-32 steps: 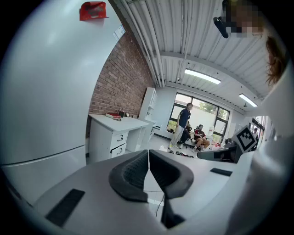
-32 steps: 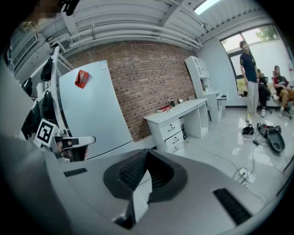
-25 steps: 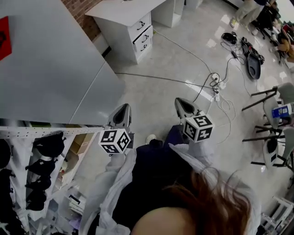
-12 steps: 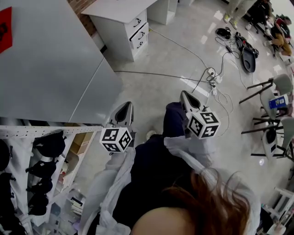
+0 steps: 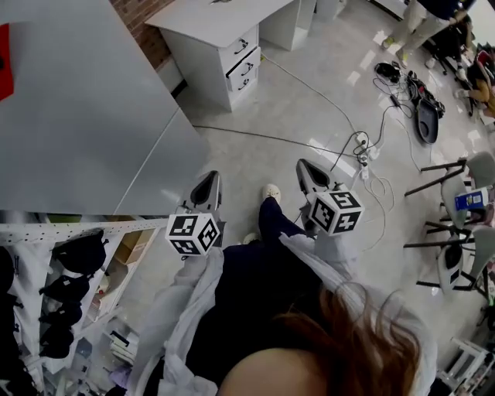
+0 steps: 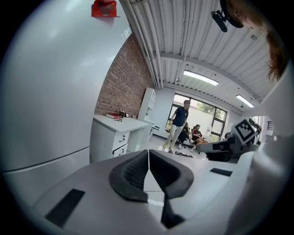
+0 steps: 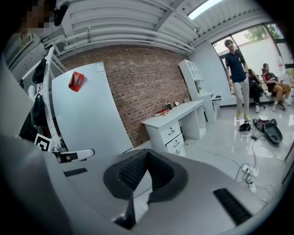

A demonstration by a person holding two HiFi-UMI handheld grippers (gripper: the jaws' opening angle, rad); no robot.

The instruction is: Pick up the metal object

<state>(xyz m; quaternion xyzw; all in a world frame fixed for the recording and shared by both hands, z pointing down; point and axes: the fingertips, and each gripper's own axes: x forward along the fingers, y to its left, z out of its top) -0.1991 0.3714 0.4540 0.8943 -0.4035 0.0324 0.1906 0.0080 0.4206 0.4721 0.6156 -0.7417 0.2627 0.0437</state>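
Metal object: I cannot make it out in any view, neither on the floor nor on the furniture.

Both tools are clenched on air. The left gripper (image 5: 208, 181) has its dark ribbed pads pressed together with nothing between them, as its own view (image 6: 148, 152) shows. The right gripper (image 5: 307, 168) is likewise closed and empty (image 7: 146, 152). In the head view each is held out over the pale floor (image 5: 255, 155), the two side by side with the person's dark trouser leg (image 5: 272, 224) and light shoe (image 5: 271, 191) between them.

At 10 o'clock a large grey panel (image 5: 85, 124) leans in close to the left gripper, and it bears a red item (image 5: 4, 62) near its edge. At 12 o'clock a white desk (image 5: 220, 35) with drawers stands against a brick wall (image 5: 143, 19). A thin black cable (image 5: 255, 136) crosses the floor ahead of both grippers to a power strip (image 5: 363, 147) at 2 o'clock, where more cords tangle. Chairs (image 5: 456, 166) stand at 3 o'clock. At 8 o'clock a white rack (image 5: 46, 228) carries dark caps (image 5: 77, 251), just beside the left gripper's marker cube (image 5: 193, 233). Far off, a standing person (image 7: 236, 69) and seated people show by the windows.
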